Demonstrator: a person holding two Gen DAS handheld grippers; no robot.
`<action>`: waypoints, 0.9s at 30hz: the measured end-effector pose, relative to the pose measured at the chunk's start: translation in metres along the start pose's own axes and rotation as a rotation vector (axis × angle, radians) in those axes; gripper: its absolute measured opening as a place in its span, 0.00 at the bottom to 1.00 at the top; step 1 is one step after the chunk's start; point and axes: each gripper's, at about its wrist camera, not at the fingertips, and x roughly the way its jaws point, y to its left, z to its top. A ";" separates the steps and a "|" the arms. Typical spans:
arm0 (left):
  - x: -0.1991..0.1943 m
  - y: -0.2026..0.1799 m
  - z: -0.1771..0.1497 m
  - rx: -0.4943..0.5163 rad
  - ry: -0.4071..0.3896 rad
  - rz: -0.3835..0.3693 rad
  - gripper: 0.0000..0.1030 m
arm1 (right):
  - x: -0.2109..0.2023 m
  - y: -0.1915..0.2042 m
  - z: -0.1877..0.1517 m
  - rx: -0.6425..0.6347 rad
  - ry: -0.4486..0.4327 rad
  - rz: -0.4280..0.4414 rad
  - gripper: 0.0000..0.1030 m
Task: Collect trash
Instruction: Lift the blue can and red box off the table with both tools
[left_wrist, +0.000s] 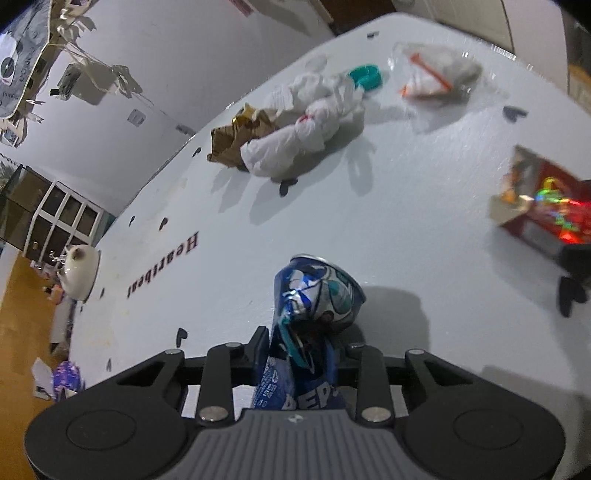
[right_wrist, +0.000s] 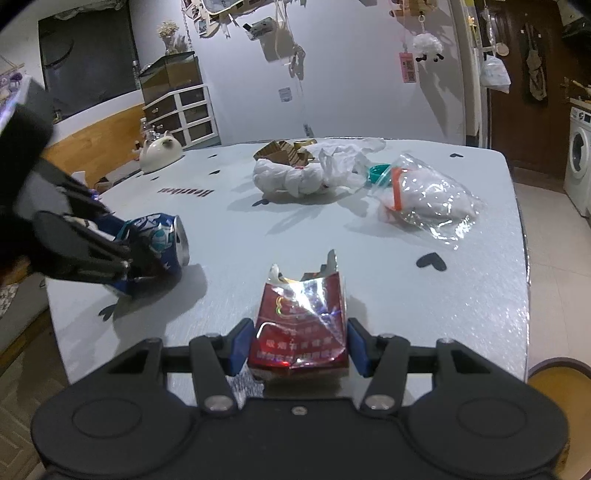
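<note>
My left gripper (left_wrist: 301, 350) is shut on a crushed blue Pepsi can (left_wrist: 314, 299), held just above the white table (left_wrist: 406, 221); the can also shows in the right wrist view (right_wrist: 155, 243) with the left gripper (right_wrist: 125, 258) around it. My right gripper (right_wrist: 299, 347) has its blue pads against both sides of a torn red cigarette pack (right_wrist: 303, 325), which also shows at the right edge of the left wrist view (left_wrist: 543, 199). Farther back lie a knotted white plastic bag (right_wrist: 295, 177), brown cardboard scraps (right_wrist: 284, 151), a teal cap (right_wrist: 378, 171) and a clear zip bag (right_wrist: 424, 195).
A white seal figurine (right_wrist: 160, 149) sits at the table's far left corner. A round bin rim (right_wrist: 561, 373) shows below the table's right edge. A washing machine (right_wrist: 578, 162) stands at far right. The wall with hanging decorations is behind the table.
</note>
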 end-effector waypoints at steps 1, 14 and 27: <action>0.003 0.000 0.001 -0.001 0.009 0.008 0.31 | -0.002 -0.002 -0.002 0.000 0.001 0.011 0.54; -0.009 0.019 -0.004 -0.249 -0.099 -0.058 0.27 | -0.020 -0.022 -0.013 -0.008 0.001 0.017 0.66; -0.035 0.015 -0.033 -0.530 -0.246 -0.223 0.21 | 0.000 0.000 -0.009 -0.093 0.025 -0.120 0.61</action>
